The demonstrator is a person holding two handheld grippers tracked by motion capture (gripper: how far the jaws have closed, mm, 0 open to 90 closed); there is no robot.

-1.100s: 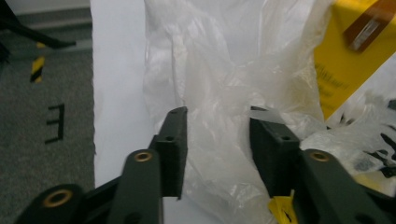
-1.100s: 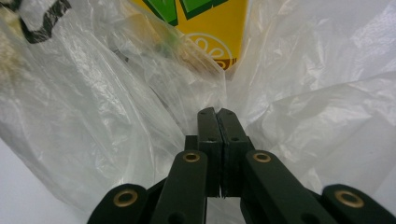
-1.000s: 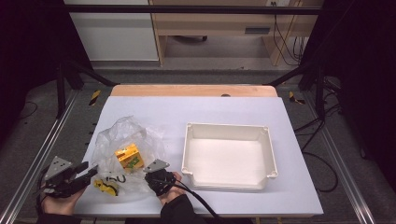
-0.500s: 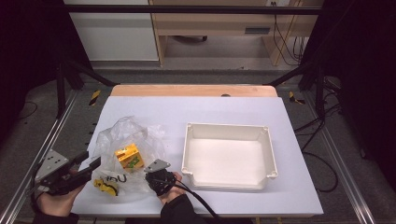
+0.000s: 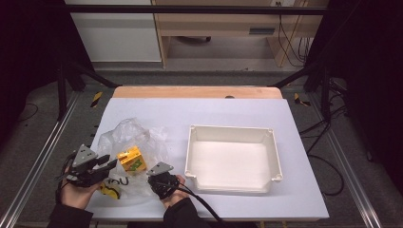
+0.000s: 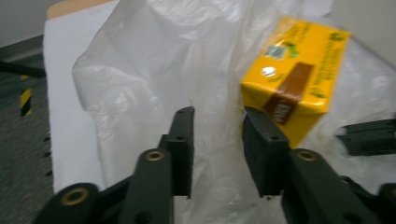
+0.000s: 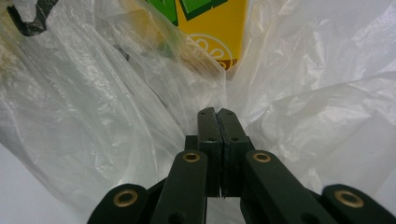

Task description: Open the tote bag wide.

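Plastic bag (image 5: 138, 156), clear and crumpled, lies on the white table (image 5: 237, 111) just left of the white tray (image 5: 233, 159). A yellow carton (image 5: 130, 159) sits tilted inside the bag, well left of the tray's near left corner. Near the bag's front edge, farther left of the tray, there is a yellow and black patch (image 5: 111, 189); what it is cannot be told.

Left gripper (image 5: 102, 167), held in a hand (image 5: 76, 192) at the bag's left side, points toward the carton. In the left gripper view its jaws stand apart with bag film between them, and the carton (image 6: 294, 77) is just beyond the right jaw; whether that jaw touches it is unclear.

Right gripper (image 5: 159, 180), held in the other hand (image 5: 175, 194), is at the bag's near right corner, just left of the tray's front left corner. In the right gripper view its jaws are pressed together at the bag's (image 7: 116, 93) folds; whether film is pinched between them cannot be told. The carton (image 7: 210, 28) stands just ahead of the tips, behind the film.
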